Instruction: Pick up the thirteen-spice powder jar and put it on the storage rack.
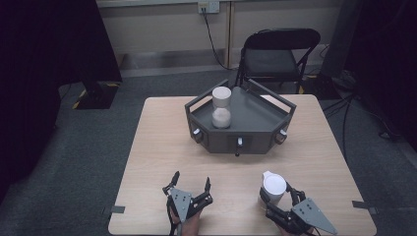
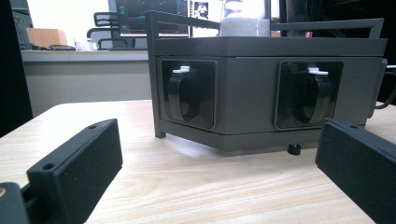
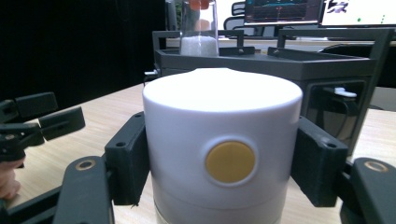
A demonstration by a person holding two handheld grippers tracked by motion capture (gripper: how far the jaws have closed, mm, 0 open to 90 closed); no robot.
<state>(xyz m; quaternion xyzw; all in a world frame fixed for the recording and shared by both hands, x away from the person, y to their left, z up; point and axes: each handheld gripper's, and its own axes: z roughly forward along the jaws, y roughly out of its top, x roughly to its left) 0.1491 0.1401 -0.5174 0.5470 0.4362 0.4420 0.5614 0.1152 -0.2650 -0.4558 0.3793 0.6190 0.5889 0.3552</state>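
My right gripper [image 1: 278, 191] is shut on a white cylindrical container [image 1: 273, 188] near the table's front right. In the right gripper view this white container [image 3: 222, 149] has a yellow round button on its front, and both black jaws press its sides. My left gripper [image 1: 191, 183] rests open near the front left with nothing between its jaws. In the left gripper view those jaws of the left gripper [image 2: 210, 163] point at the grey tray stand [image 2: 266, 88]. A clear jar with white powder [image 1: 221, 108] stands upright on the grey tray stand [image 1: 265, 118].
The grey tray stand has black knobs [image 2: 187, 95] on its front faces. A black folding chair [image 1: 275, 56] stands behind the table. The table's front edge lies close below both grippers. Bare wood [image 1: 162, 142] lies between the grippers and the stand.
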